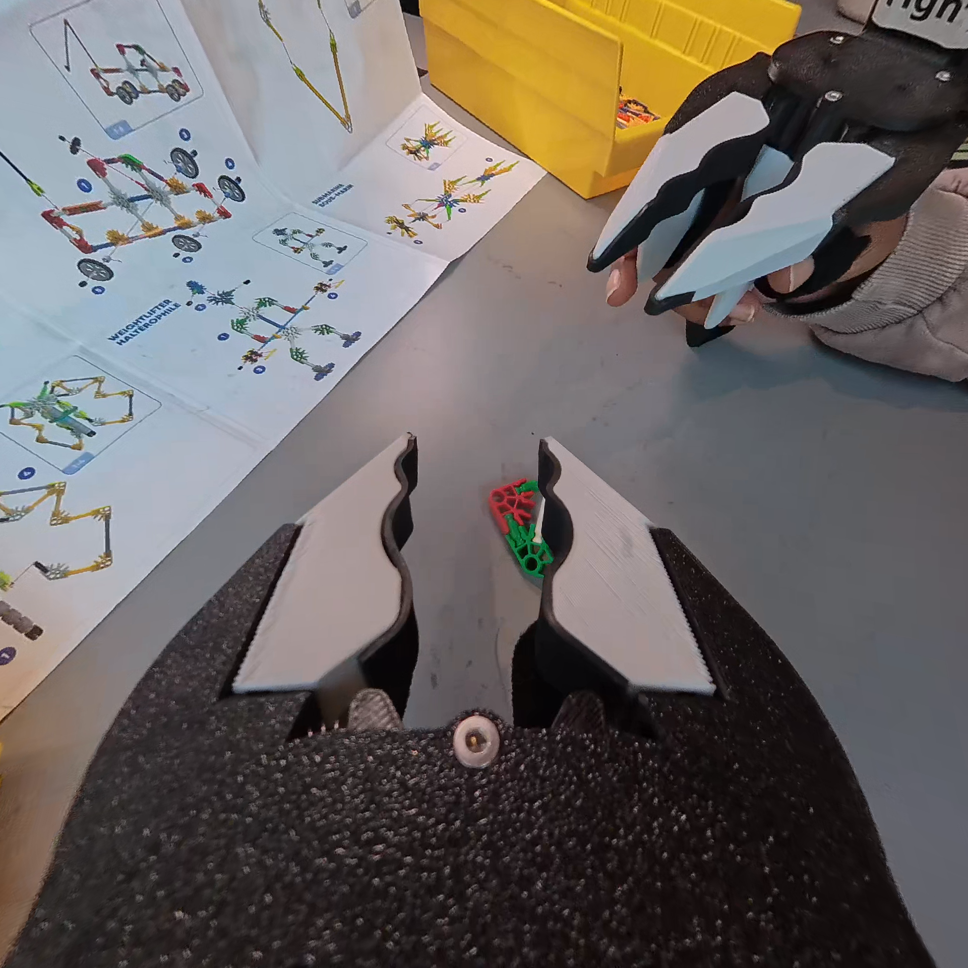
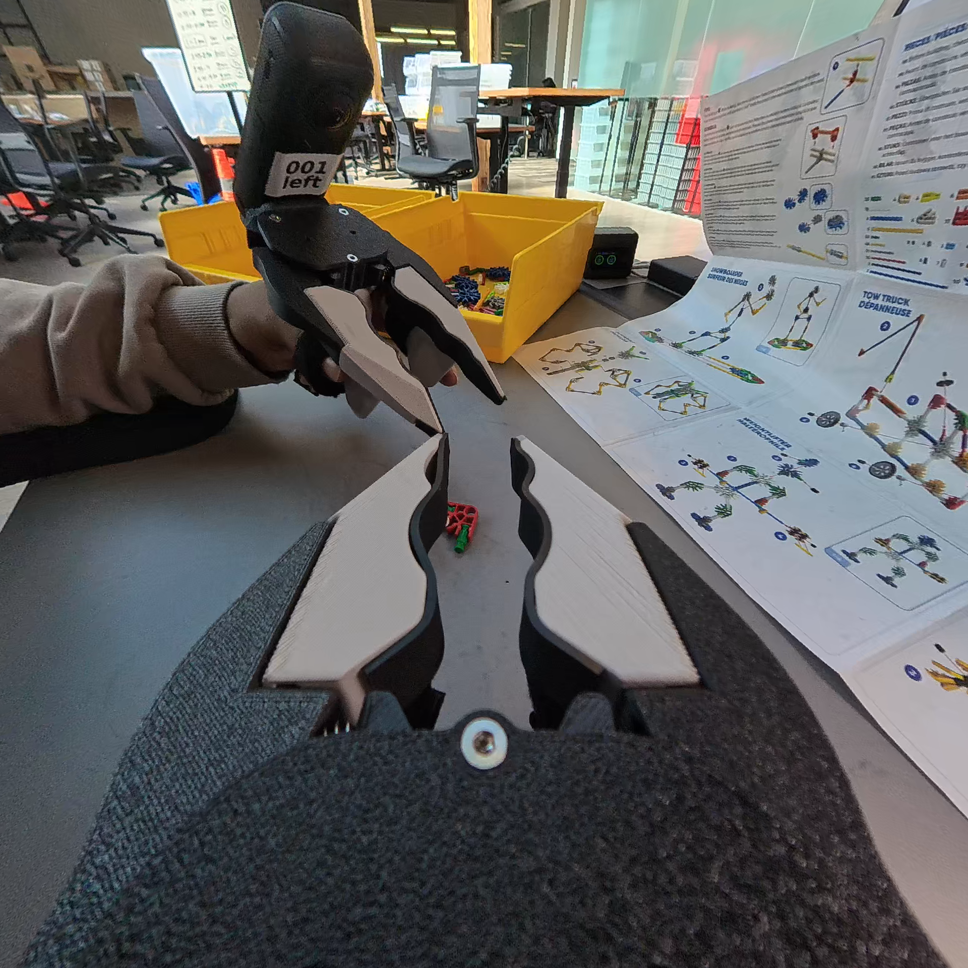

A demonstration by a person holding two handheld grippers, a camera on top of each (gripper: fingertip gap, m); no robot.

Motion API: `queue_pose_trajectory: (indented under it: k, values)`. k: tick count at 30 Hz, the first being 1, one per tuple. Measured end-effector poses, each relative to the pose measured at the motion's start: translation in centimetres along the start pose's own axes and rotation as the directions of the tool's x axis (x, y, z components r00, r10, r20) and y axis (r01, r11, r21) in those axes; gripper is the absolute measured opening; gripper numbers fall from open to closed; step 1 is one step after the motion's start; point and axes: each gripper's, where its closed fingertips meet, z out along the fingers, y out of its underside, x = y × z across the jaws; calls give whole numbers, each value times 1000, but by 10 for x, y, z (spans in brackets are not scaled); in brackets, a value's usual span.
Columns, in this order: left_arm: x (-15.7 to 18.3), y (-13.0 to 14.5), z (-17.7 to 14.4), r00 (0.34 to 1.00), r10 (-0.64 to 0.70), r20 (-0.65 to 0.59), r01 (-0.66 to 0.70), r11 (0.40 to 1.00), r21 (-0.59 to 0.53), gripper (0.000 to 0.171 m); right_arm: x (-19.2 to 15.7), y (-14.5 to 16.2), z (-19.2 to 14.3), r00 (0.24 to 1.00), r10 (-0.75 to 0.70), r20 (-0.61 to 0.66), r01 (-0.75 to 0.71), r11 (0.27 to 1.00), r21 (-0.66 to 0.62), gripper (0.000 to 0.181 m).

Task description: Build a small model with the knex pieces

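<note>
While both jaws are spread and empty, left gripper [image 1: 476,450] and right gripper [image 2: 479,445] are held over a joined red-and-green plastic connector piece [image 1: 518,524] lying ungrasped on the grey bench [image 1: 733,524].

A small piece of red and green plastic connectors [image 1: 518,526] lies flat on the grey surface [image 1: 681,524], with a short white part at its side. The open left tool [image 1: 477,445] is nearest to it, its right finger just beside the piece. The open right tool [image 2: 479,439] holds nothing.
</note>
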Motion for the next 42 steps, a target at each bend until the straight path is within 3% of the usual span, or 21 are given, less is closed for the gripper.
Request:
queue_pose_trajectory:
  k: [3, 5, 8, 10, 11, 12, 14, 16, 18, 20, 23, 27, 31, 34, 36, 39, 42]
  values:
    - [-8, -11, -14, 1000, -6, 25, 5, 999, 50, 45, -1, 0, 1, 1000, -1, 1, 1, 1000, -2, 22]
    - [-19, -34, -38, 993, 30, 113, -42, 994, 103, 44, 0, 0, 0, 1000, 3, -2, -3, 1000, 3, 22]
    - [-62, -83, -126, 916, 27, 401, -116, 973, 200, 38, 4, -1, -2, 1000, 27, -11, -27, 1000, 13, 22]
    - [-103, -92, -205, 821, -74, 566, -70, 971, 229, 35, 5, -4, -4, 999, 43, -9, -43, 999, 22, 22]
    - [-126, -84, -244, 766, -134, 629, -15, 974, 225, 35, 5, -6, -4, 999, 49, -4, -48, 998, 30, 22]
    - [-152, -67, -282, 697, -184, 693, 58, 978, 202, 35, 5, -9, -5, 999, 53, -1, -53, 998, 38, 22]
    - [-203, -8, -352, 528, -242, 814, 252, 960, 122, 35, 5, -13, -7, 998, 62, 6, -62, 997, 52, 22]
    - [-235, 70, -401, 394, -266, 880, 495, 868, 41, 39, 5, -15, -8, 998, 70, 11, -70, 996, 61, 22]
    - [-248, 135, -424, 331, -269, 904, 659, 752, -17, 39, 8, -15, -9, 997, 77, 6, -77, 995, 62, 22]
    - [-251, 185, -432, 311, -252, 917, 763, 641, -83, 38, 12, -12, -9, 996, 88, -5, -88, 994, 58, 22]
    - [-252, 223, -431, 314, -224, 923, 838, 521, -159, 34, 18, -8, -10, 992, 123, -15, -122, 991, 58, 22]
    - [-252, 248, -434, 334, -174, 926, 887, 391, -246, 26, 24, -5, -11, 987, 162, -19, -160, 985, 64, 21]
    - [-242, 263, -428, 361, -216, 907, 911, 292, -293, 18, 26, -5, -12, 986, 165, -22, -163, 984, 66, 21]
    - [-243, 260, -424, 377, -245, 893, 901, 321, -292, 4, 26, -6, -13, 987, 161, -21, -160, 985, 69, 21]
    - [-246, 238, -418, 401, -290, 869, 869, 419, -262, 4, 25, -8, -14, 987, 157, -22, -155, 985, 72, 21]
    - [-242, 171, -397, 493, -387, 779, 757, 632, -165, 4, 24, -11, -14, 987, 157, -18, -155, 984, 83, 21]
    - [-207, 76, -354, 678, -488, 549, 593, 805, -17, 4, 19, -12, -11, 988, 157, -3, -156, 984, 83, 21]
